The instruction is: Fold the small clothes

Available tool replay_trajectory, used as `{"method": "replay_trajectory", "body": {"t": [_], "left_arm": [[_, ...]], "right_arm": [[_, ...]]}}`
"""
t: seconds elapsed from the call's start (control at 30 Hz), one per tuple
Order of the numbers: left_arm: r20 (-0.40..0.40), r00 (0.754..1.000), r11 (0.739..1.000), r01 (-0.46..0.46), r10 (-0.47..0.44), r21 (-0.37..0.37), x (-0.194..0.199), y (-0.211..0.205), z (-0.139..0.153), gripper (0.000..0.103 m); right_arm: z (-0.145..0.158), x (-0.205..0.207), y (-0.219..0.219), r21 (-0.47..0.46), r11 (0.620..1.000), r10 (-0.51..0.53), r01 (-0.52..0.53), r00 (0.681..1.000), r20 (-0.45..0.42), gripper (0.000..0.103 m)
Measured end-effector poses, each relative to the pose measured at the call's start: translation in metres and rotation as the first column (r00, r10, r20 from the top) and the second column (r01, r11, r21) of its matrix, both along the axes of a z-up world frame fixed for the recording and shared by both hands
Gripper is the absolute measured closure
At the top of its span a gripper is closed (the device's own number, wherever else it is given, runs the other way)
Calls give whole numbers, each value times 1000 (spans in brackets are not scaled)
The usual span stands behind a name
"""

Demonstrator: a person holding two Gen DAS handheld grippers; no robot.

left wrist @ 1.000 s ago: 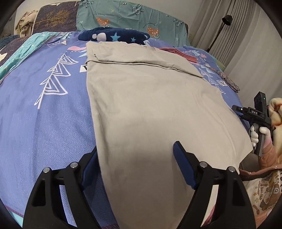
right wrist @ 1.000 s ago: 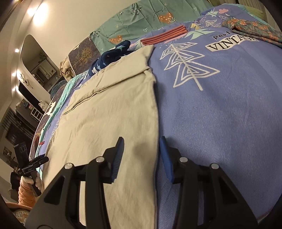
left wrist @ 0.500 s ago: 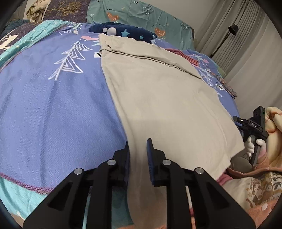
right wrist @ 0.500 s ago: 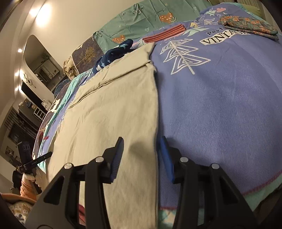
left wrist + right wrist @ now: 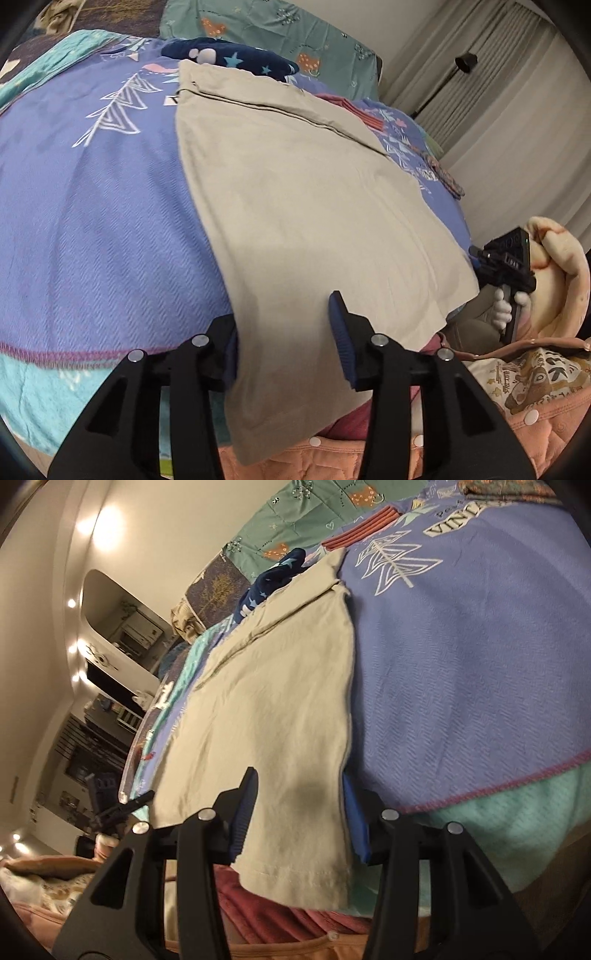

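1. I see the beige garment (image 5: 306, 206) spread flat on the blue patterned bedspread (image 5: 92, 221), its near hem hanging over the bed's front edge toward me.
2. My left gripper (image 5: 284, 332) straddles the garment's left near corner. Its jaws have just been opening; they stand partly apart, with the cloth edge lying between them. The right pad sits above the fabric and I see no pinch, so I read no grip here.
3. My right gripper (image 5: 299, 805) straddles the garment's right near corner (image 5: 295, 775). Its jaws have opened slightly and stand partly apart, the cloth draped between them. The right pad sits just beside the garment's edge; whether it touches I cannot tell.
4. In the left wrist view, the right gripper shows at the far right, held in a white-gloved hand (image 5: 504, 306).
5. At the far end of the garment lies a dark blue star-print cloth (image 5: 236, 59), touching its top edge. A green patterned pillow (image 5: 266, 26) sits behind it.
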State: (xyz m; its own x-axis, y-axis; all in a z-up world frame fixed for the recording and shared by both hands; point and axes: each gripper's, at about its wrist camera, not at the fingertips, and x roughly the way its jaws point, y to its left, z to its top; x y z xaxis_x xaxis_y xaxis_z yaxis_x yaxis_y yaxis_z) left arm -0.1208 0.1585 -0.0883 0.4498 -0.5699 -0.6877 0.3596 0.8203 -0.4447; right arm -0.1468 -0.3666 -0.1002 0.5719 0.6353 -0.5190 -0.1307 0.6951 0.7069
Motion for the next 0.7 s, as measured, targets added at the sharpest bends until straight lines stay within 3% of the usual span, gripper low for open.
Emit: {"method": "replay_trajectory", "body": {"t": [0.07, 0.23, 0.33, 0.4, 0.43, 0.57, 0.7], "left_arm": [[-1, 1000, 1000, 2, -2, 6, 4, -2, 2, 61], [-23, 998, 998, -57, 57, 10, 3, 11, -2, 97], [-48, 995, 996, -87, 85, -27, 9, 18, -7, 100], [-39, 994, 995, -98, 97, -17, 10, 15, -5, 100], [-27, 995, 995, -99, 99, -15, 11, 12, -1, 101], [110, 989, 992, -90, 100, -90, 9, 11, 36, 101], [252, 953, 963, -105, 168, -246, 16, 23, 67, 101]], "right_arm": [[1, 5, 2, 14, 1000, 5, -5, 1000, -8, 56], [1, -7, 2, -7, 999, 42, -42, 999, -17, 69], [-3, -10, -1, 14, 999, 31, -31, 999, -29, 75], [-2, -8, -1, 5, 1000, 10, -10, 999, -32, 92], [0, -6, -1, 15, 1000, -2, 2, 1000, -27, 96], [24, -5, -5, 102, 995, -16, 8, 996, 85, 100], [49, 2, -5, 202, 979, -34, -15, 971, 237, 100]]}}
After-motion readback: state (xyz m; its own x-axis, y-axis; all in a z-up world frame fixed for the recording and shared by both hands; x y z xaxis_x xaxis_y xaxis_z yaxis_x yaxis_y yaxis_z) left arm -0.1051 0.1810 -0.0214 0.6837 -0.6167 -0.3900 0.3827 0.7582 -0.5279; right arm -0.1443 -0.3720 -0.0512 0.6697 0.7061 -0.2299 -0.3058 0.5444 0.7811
